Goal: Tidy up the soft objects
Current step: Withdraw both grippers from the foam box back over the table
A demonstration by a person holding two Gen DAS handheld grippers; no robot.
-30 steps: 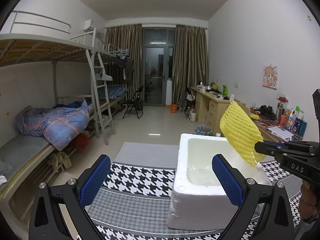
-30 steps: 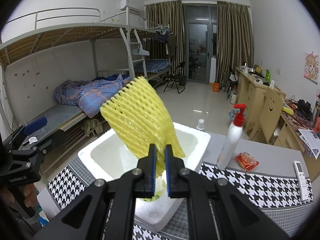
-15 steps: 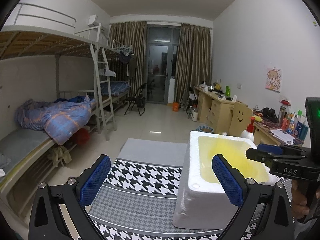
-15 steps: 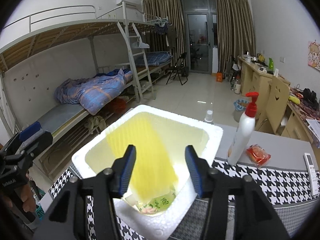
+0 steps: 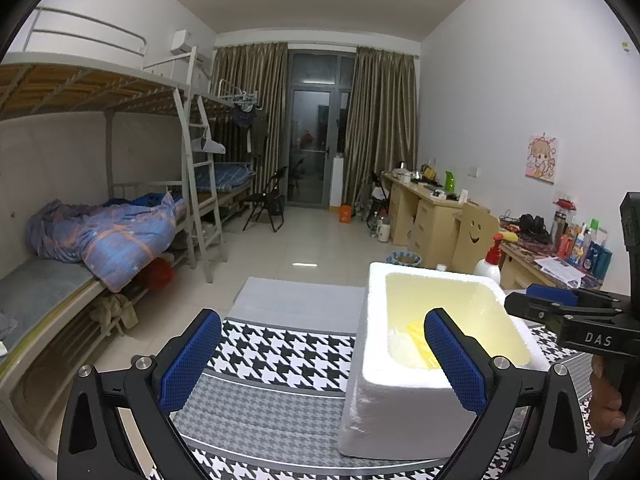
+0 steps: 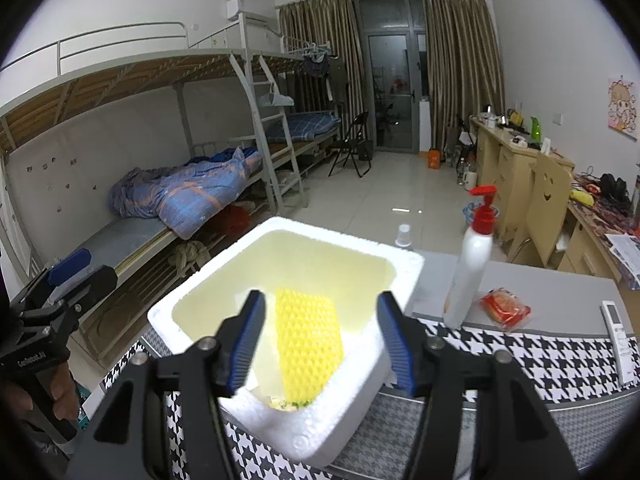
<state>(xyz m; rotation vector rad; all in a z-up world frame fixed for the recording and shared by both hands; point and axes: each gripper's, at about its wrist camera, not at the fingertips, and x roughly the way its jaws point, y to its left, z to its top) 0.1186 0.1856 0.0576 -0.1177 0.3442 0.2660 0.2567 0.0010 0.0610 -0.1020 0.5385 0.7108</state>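
Note:
A yellow foam net sleeve (image 6: 309, 344) lies inside the white foam box (image 6: 404, 276) on the houndstooth cloth; in the left wrist view only a bit of the sleeve (image 5: 418, 336) shows inside the box (image 5: 396, 404). My right gripper (image 6: 322, 342) is open and empty, just above the box's near rim, with the sleeve between and below its fingers. It also shows at the right of the left wrist view (image 5: 560, 308). My left gripper (image 5: 320, 360) is open and empty, left of the box. It also shows at the left edge of the right wrist view (image 6: 60, 276).
A white pump bottle with a red top (image 6: 472, 264), a red snack packet (image 6: 505, 307) and a white remote (image 6: 618, 340) sit right of the box. A bunk bed (image 5: 80, 240) stands to the left, desks (image 5: 424, 208) along the right wall.
My right gripper opened and let go of the yellow sleeve, which dropped from above the box to lie inside it. The left gripper stayed open and shifted slightly.

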